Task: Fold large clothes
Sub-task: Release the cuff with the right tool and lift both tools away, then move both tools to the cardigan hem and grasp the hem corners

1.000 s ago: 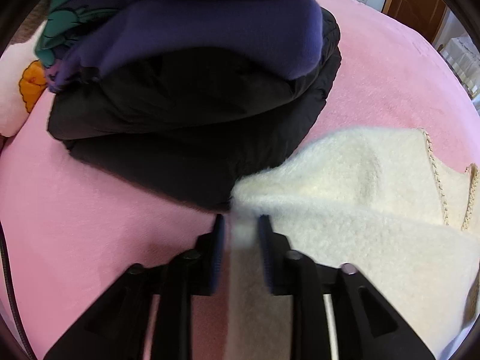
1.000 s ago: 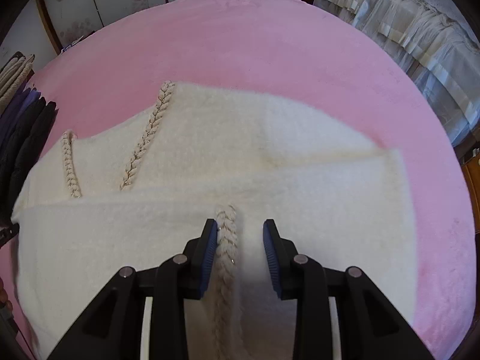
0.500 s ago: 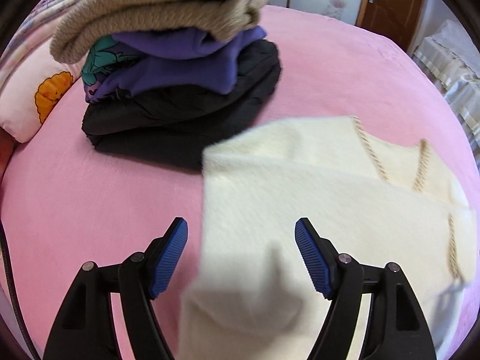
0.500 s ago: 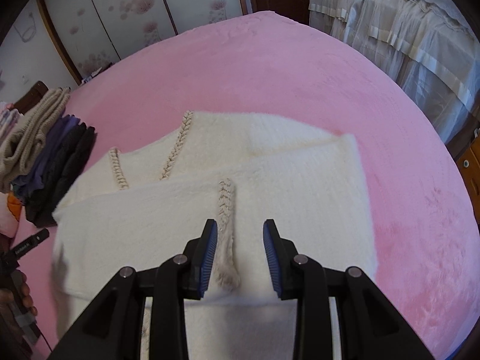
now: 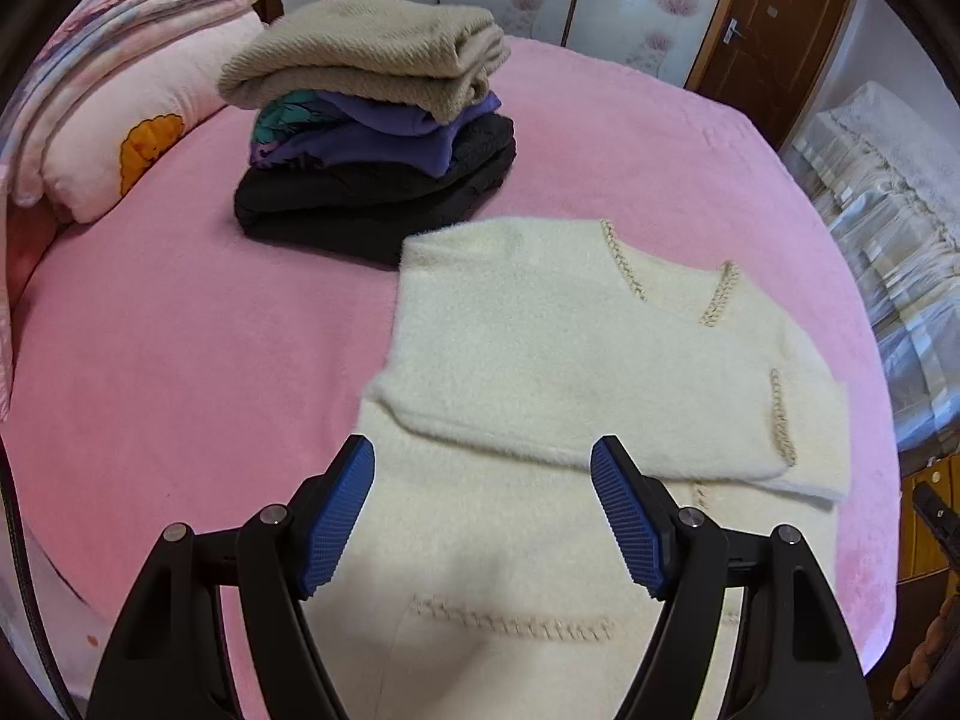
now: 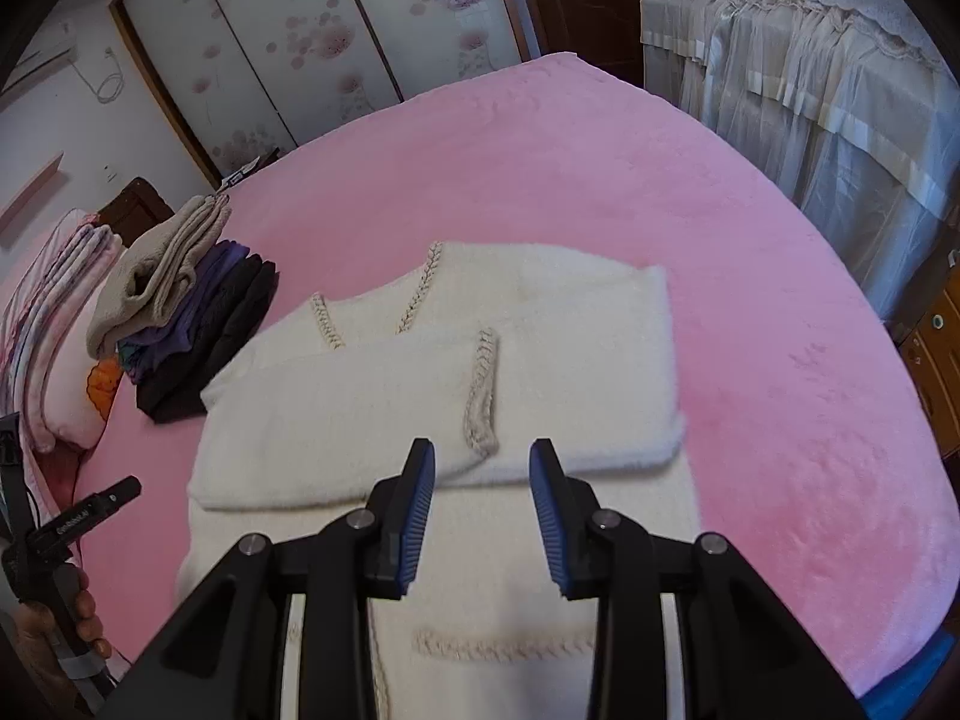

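Observation:
A cream fuzzy sweater (image 5: 570, 348) with braided trim lies on the pink bed, its upper part folded across the body (image 6: 420, 396). My left gripper (image 5: 483, 450) hovers above the sweater's near part, open wide, with nothing between its blue pads. My right gripper (image 6: 481, 450) hangs above the folded edge beside the braided cuff (image 6: 480, 408). Its jaws stand narrowly apart, opening a little, and nothing is between them. The pads touch no cloth.
A stack of folded clothes (image 5: 372, 138), beige on purple on black, sits just beyond the sweater's far left corner. A pink pillow (image 5: 120, 138) and folded bedding lie at the left. A lace-covered bed (image 6: 810, 90) stands to the right. A hand (image 6: 72, 618) shows at lower left.
My left gripper let go of the sweater's edge and opened wide. Both grippers rose and drew back, so more of the bed and the stack shows.

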